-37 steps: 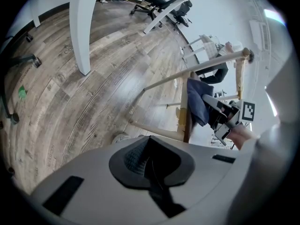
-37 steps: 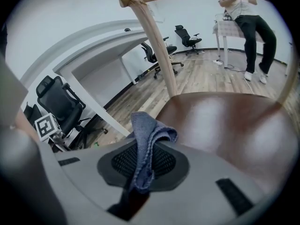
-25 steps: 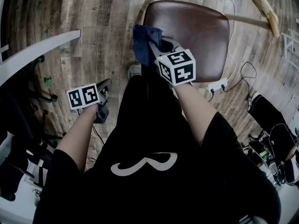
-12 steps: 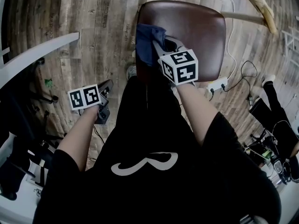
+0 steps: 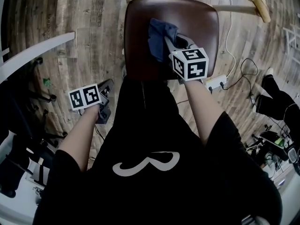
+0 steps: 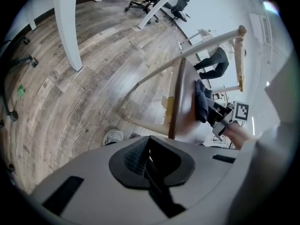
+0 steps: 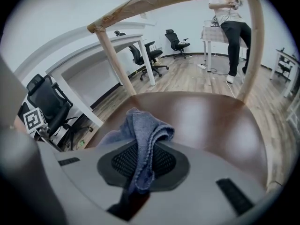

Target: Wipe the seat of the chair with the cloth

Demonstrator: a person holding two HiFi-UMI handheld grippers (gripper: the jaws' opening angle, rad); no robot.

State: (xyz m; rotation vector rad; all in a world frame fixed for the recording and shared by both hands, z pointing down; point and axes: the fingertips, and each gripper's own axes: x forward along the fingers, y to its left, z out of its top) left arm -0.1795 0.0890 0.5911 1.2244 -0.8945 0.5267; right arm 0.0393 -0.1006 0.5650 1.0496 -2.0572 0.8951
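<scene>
The chair's brown seat (image 5: 140,41) lies just ahead of me, and its pale wooden back rails (image 5: 255,3) run along the top right. My right gripper (image 5: 166,40) hangs over the middle of the seat, shut on a blue cloth (image 5: 159,35) that bunches out past its jaws. In the right gripper view the cloth (image 7: 143,139) is pinched between the jaws above the seat (image 7: 206,121). My left gripper (image 5: 104,93) stays low at the left over the wood floor, shut with nothing in it. From the left gripper view the seat (image 6: 185,97) shows edge-on with the cloth (image 6: 201,102).
A white desk edge (image 5: 37,55) curves in at the left. A white power strip with cables (image 5: 216,83) lies on the floor right of the chair. A person (image 7: 232,27) stands beyond the chair. Office chairs (image 7: 145,55) stand by a white table.
My right gripper has carried the cloth from the seat's front left corner to over the middle of the seat. The left gripper has barely moved.
</scene>
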